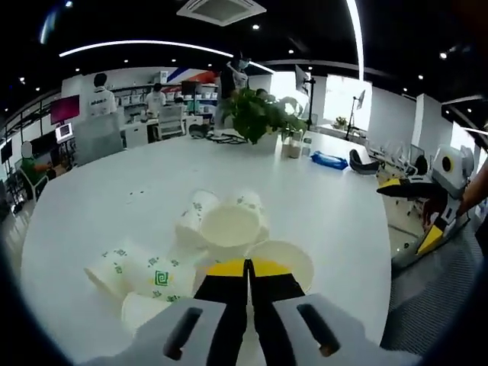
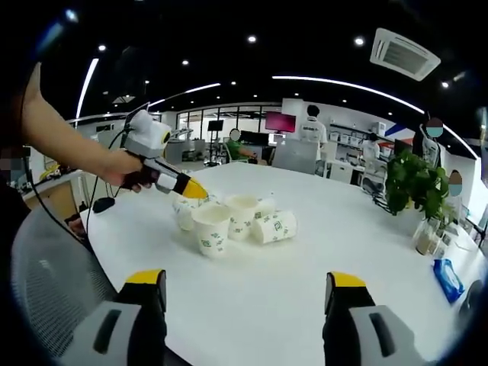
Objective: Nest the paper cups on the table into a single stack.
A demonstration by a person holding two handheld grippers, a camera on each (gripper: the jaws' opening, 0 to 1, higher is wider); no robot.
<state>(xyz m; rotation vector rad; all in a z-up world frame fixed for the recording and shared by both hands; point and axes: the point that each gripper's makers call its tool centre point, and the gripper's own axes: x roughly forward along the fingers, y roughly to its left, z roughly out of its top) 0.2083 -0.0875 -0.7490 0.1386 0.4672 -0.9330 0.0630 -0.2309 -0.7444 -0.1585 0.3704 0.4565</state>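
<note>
The left tongs (image 1: 245,286), grey-bodied with yellow-and-black tips, are pressed together with no gap between the jaws and nothing held. They hang just above the near edge of a cluster of white paper cups with green print (image 1: 221,229). In the right gripper view the same tongs (image 2: 194,191) reach in from the left in a person's hand (image 2: 126,174), tip right at the cluster (image 2: 232,221). The right tongs (image 2: 248,293) are spread wide and empty, well apart from the cups, over the near part of the tabletop.

The cups sit in a loose huddle near the middle of the round white tabletop (image 1: 335,213). Some stand mouth-up, including a wide-open one (image 1: 229,226); others lie on their sides, such as one printed cup (image 2: 276,226) toppled to the right of the group. No stack is started, as far as I can judge.

The step in hand looks like the first pick. To do it well, the left tongs should open before descending, take one upright cup by its rim wall, and squeeze lightly, since thin paper crumples. The right tongs could steady a second upright cup as the receiver, so the first drops straight in.

Beyond the cups stand a leafy green potted plant (image 1: 263,114) and a blue packet (image 1: 329,161). The room is an open office with strip lights, screens and people at desks.
</note>
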